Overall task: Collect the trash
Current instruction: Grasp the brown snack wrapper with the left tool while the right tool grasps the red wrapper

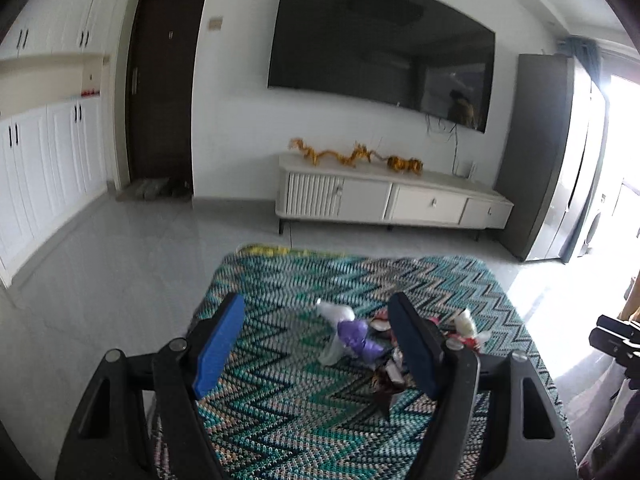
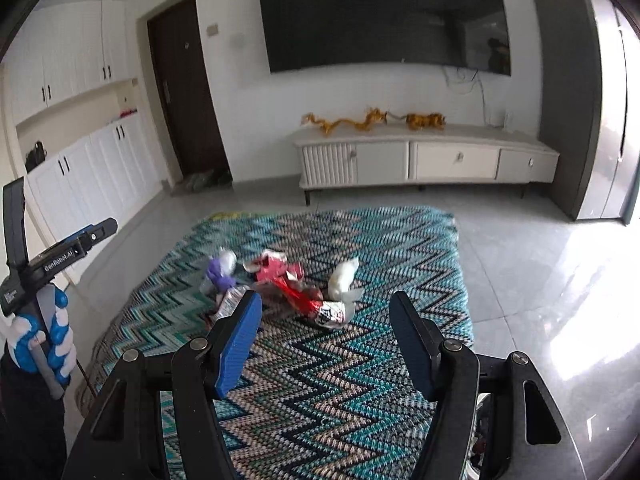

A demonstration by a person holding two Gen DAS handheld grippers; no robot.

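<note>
Crumpled trash lies in a pile on a zigzag-patterned cloth (image 1: 280, 420). In the left wrist view I see a purple wrapper (image 1: 358, 338), a brown wrapper (image 1: 386, 384) and a white piece (image 1: 464, 322). My left gripper (image 1: 320, 344) is open above the cloth, with the purple wrapper between its fingers but further off. In the right wrist view the pile holds the purple wrapper (image 2: 220, 270), a red wrapper (image 2: 278, 270), a silver wrapper (image 2: 330, 314) and a white wad (image 2: 343, 278). My right gripper (image 2: 326, 342) is open and empty just short of the pile. The cloth (image 2: 320, 400) lies under it.
A white TV cabinet (image 2: 424, 156) with gold dragon ornaments (image 2: 344, 122) stands against the far wall under a wall-mounted TV (image 2: 384, 16). White cupboards (image 1: 44, 160) line the left wall beside a dark door (image 1: 164, 88). The left gripper's handle, held by a gloved hand (image 2: 44, 332), shows at left.
</note>
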